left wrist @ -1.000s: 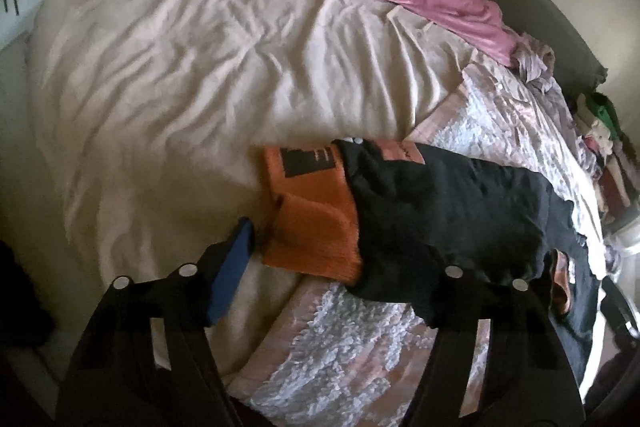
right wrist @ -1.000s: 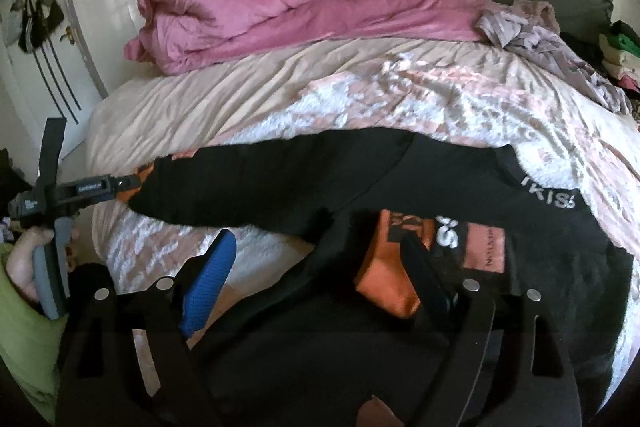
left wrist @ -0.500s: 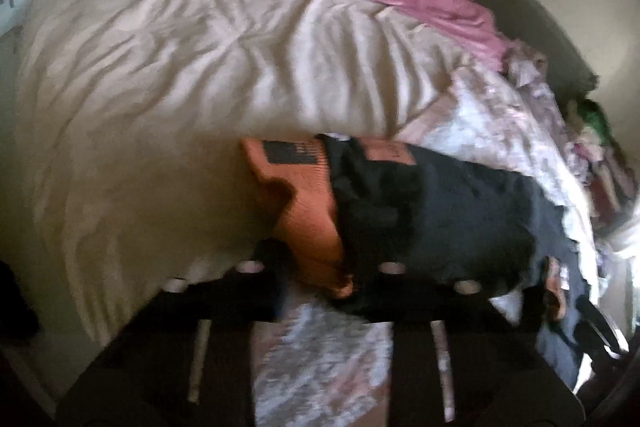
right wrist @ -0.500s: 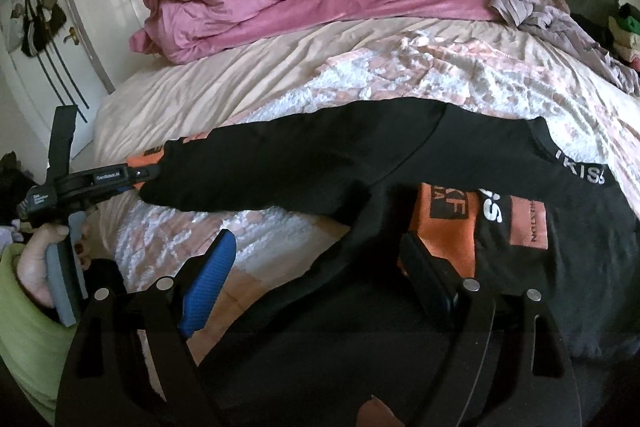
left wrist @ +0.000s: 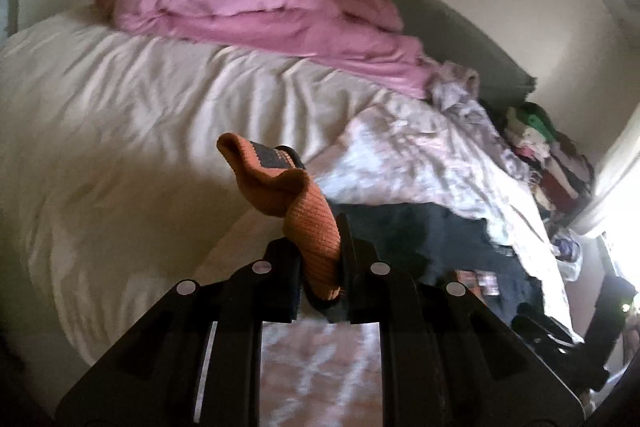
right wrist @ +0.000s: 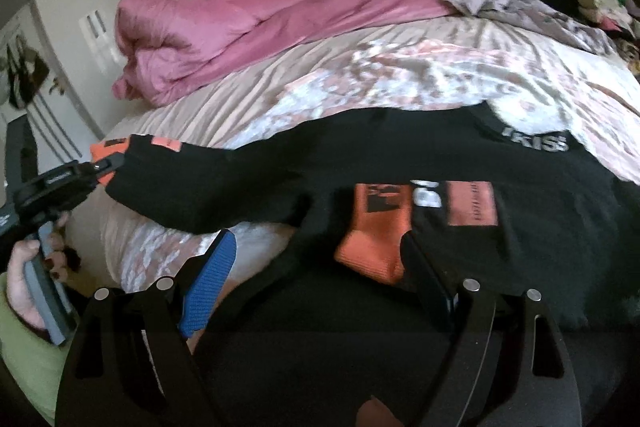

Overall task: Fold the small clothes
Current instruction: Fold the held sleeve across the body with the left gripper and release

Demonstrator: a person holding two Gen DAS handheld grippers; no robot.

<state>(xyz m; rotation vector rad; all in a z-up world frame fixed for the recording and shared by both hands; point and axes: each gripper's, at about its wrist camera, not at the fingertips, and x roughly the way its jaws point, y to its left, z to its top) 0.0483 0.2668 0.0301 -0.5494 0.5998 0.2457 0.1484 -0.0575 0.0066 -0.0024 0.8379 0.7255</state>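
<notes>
While the left tool [left wrist: 320, 267] pinches the orange ribbed cuff [left wrist: 308, 223] of a black sweatshirt [right wrist: 360, 163] tight between its closed fingers, that cuff bunches up and rises ahead of the fingertips, clear of the bed [left wrist: 120, 115]. Seen from the right wrist view, the same left tool [right wrist: 100, 167] sits far off to the left, gripped by a hand [right wrist: 28, 267], with the black sleeve [right wrist: 208, 183] drawn out from it toward the body of the garment.

The right tool [right wrist: 316, 255] stands wide, nothing pressed between its fingers. Its blue pad [right wrist: 210, 283] hangs over a patterned coverlet [right wrist: 380, 83] just left of the sweatshirt's lower edge, while the other finger lies over black cloth beside a second orange cuff [right wrist: 372, 239], which rests folded onto the chest just ahead of the tool. Whether that finger touches the cloth cannot be told.

Beyond both tools a pink duvet [right wrist: 260, 23] is heaped at the far side of the bed, and a pile of clothes [left wrist: 548, 151] sits far to the right.
</notes>
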